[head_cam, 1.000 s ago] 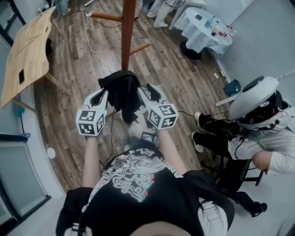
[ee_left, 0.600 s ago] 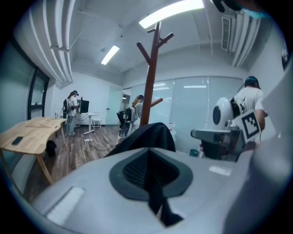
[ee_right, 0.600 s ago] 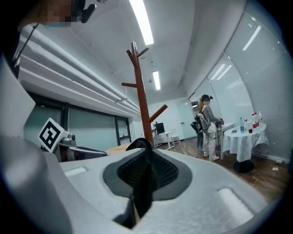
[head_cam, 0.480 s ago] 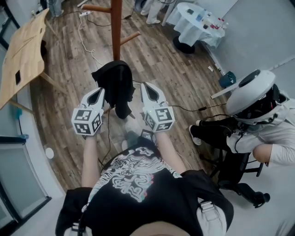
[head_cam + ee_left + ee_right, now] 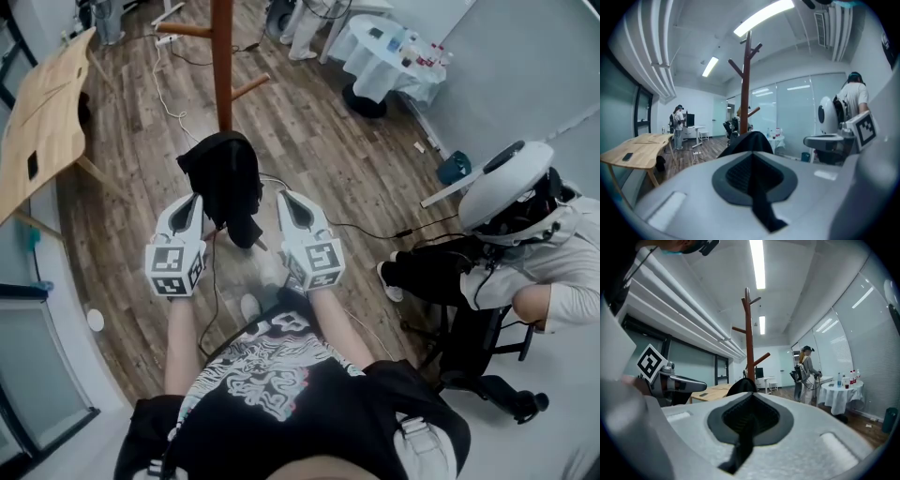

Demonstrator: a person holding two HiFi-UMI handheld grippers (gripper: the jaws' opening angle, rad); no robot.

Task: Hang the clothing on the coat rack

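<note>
Room: wood-plank floor (image 5: 309, 141), with a tilted wooden table (image 5: 42, 112) at my left and a seated person (image 5: 525, 253) at my right
Coat rack (image 5: 222, 66): a brown pole whose visible pegs are all bare; it stands ahead of both claws and apart from them
Clothing (image 5: 228, 183): a black garment, bunched in the air between the two claws and short of the rack
Done: I judge the pick-up complete, since the garment hangs clear of the floor
Left to do: carry it forward, raise it to a peg and drape it there; nothing is on the rack yet
Left gripper (image 5: 192, 208): jaws together, clamped on a fold of the black fabric, which runs out between the pads
Right gripper (image 5: 287, 202): jaws together, pinching another strip of the same garment, so I hold it at two points
</note>
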